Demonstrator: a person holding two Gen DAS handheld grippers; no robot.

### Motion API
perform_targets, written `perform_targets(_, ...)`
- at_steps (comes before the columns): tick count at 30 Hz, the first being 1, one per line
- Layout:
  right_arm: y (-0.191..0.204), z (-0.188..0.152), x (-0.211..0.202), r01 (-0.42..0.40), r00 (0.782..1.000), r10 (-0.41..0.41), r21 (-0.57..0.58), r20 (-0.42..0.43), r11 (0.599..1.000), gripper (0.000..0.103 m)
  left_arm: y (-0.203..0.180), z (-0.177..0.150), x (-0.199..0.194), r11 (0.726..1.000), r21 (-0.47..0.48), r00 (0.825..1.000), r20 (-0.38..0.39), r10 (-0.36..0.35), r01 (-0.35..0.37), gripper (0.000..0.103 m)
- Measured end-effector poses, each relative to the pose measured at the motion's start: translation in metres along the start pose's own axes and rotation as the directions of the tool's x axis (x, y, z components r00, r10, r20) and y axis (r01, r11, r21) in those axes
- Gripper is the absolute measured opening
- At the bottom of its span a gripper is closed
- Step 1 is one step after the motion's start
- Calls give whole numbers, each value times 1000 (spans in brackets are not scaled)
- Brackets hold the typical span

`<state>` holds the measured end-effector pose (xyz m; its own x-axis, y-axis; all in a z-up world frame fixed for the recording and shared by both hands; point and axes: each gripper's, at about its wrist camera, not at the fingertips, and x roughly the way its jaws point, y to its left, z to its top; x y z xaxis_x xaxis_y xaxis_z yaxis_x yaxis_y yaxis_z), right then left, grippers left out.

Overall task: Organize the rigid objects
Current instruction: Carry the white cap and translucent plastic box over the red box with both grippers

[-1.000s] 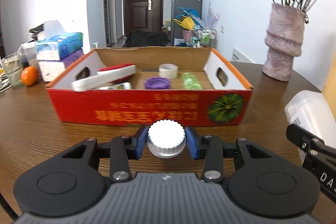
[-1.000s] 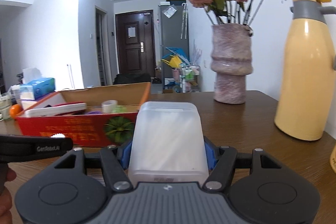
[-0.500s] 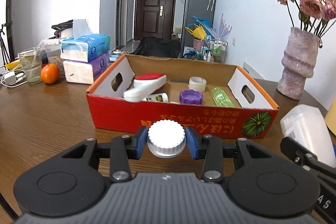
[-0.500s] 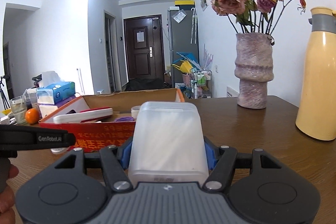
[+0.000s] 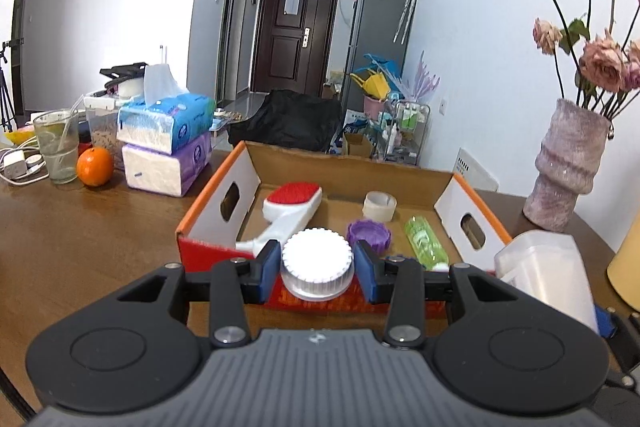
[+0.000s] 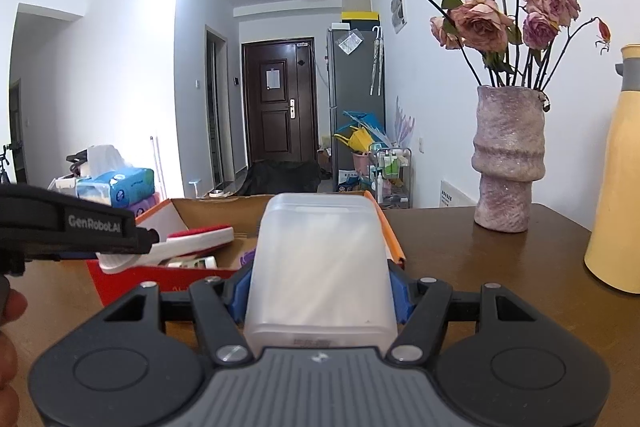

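Note:
My left gripper [image 5: 317,269] is shut on a white ribbed bottle cap [image 5: 317,263], held above the near wall of the red cardboard box [image 5: 208,251]. Inside the box lie a red-and-white brush [image 5: 292,205], a purple lid [image 5: 368,235], a tape roll [image 5: 379,205] and a green bottle [image 5: 424,243]. My right gripper [image 6: 320,291] is shut on a translucent white plastic container [image 6: 320,267], held above the table at the box's right end; the container also shows in the left wrist view [image 5: 548,271].
A pink vase with dried roses [image 6: 508,163] and a yellow thermos [image 6: 616,187] stand at the right. Tissue packs [image 5: 166,143], an orange [image 5: 95,166] and a glass [image 5: 58,147] stand left of the box on the brown table [image 5: 80,247].
Both grippers have risen and moved toward the box with their objects. The left gripper now looks down into the box; the right one is closer to its right end.

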<state>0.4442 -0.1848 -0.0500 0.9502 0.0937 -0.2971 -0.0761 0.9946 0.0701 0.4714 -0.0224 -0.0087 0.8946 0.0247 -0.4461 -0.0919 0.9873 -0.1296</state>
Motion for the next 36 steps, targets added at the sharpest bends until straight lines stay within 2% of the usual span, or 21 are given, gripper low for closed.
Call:
perform_targets(16, 12, 19, 50, -10, 1000, 10, -5, 9, 1000, 64, 3, 26, 43, 1000, -1, 1000, 9, -2, 2, 41)
perform_targets(36, 15, 37, 109, -25, 999, 25, -30, -22, 999, 64, 0, 46, 97, 999, 28, 1000, 1, 15, -15, 41)
